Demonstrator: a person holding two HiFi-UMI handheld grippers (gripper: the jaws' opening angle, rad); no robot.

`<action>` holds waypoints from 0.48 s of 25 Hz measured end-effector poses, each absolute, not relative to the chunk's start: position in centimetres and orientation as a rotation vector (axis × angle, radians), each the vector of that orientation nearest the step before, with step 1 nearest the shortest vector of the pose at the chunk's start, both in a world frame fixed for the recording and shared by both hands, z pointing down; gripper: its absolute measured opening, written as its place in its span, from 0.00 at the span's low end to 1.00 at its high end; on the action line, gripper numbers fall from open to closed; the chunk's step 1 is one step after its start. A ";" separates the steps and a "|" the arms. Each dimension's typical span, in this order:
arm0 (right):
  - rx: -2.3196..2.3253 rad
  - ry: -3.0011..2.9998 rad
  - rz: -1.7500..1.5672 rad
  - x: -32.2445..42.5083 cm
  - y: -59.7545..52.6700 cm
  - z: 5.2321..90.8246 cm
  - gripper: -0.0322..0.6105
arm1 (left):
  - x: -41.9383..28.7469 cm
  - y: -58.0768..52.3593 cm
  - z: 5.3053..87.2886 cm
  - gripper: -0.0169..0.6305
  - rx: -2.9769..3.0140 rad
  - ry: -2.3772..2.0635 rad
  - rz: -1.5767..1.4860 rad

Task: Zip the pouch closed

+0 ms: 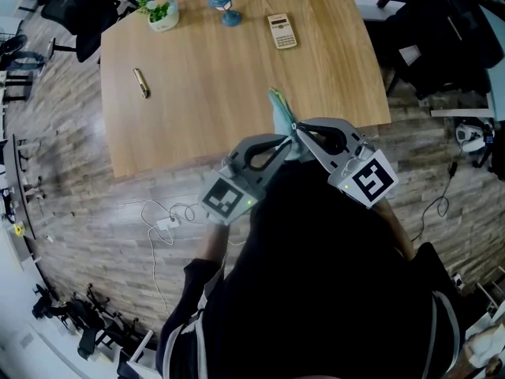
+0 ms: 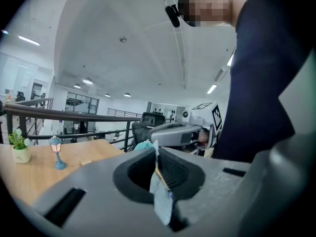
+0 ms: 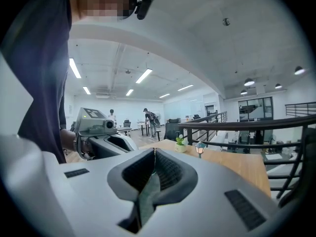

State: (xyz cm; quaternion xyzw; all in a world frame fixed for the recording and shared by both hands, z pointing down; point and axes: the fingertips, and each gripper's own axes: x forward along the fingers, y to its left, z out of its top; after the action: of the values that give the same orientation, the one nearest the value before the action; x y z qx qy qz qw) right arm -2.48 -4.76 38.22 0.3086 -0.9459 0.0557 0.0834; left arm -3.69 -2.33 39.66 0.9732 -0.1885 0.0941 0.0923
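A teal pouch (image 1: 282,117) hangs in the air over the near edge of the wooden table (image 1: 197,93), held between both grippers. My left gripper (image 1: 289,142) is shut on a pale flap of the pouch (image 2: 162,191), whose teal top (image 2: 144,145) shows past the jaws. My right gripper (image 1: 298,130) comes in from the right and is shut on a thin dark-green strip of the pouch (image 3: 148,196). The two gripper tips nearly meet at the pouch's lower end. Each gripper shows in the other's view: the right gripper (image 2: 175,134) and the left gripper (image 3: 106,137). The zipper itself is hidden.
On the table's far side stand a small potted plant (image 1: 162,14), a blue lamp figurine (image 1: 225,8) and a calculator (image 1: 282,31). A gold pen-like object (image 1: 141,83) lies at the left. A white cable and adapter (image 1: 166,223) lie on the floor. Office chairs (image 1: 75,10) stand around.
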 end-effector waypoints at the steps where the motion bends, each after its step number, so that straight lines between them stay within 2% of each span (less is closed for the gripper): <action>1: 0.944 -2.818 0.172 -2.3 -4.9 38.2 0.08 | -3.6 -2.2 39.6 0.05 2.894 -0.558 0.281; 12: 1.276 -2.719 0.197 2.7 -7.6 37.9 0.08 | -3.5 -0.9 38.4 0.05 2.927 -0.517 0.271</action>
State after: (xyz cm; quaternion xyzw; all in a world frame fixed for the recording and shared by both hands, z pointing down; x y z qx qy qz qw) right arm 2.66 -7.63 37.91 0.4230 -0.9014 0.0654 0.0660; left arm -3.53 -0.93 38.45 0.9777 -0.1725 0.0904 0.0782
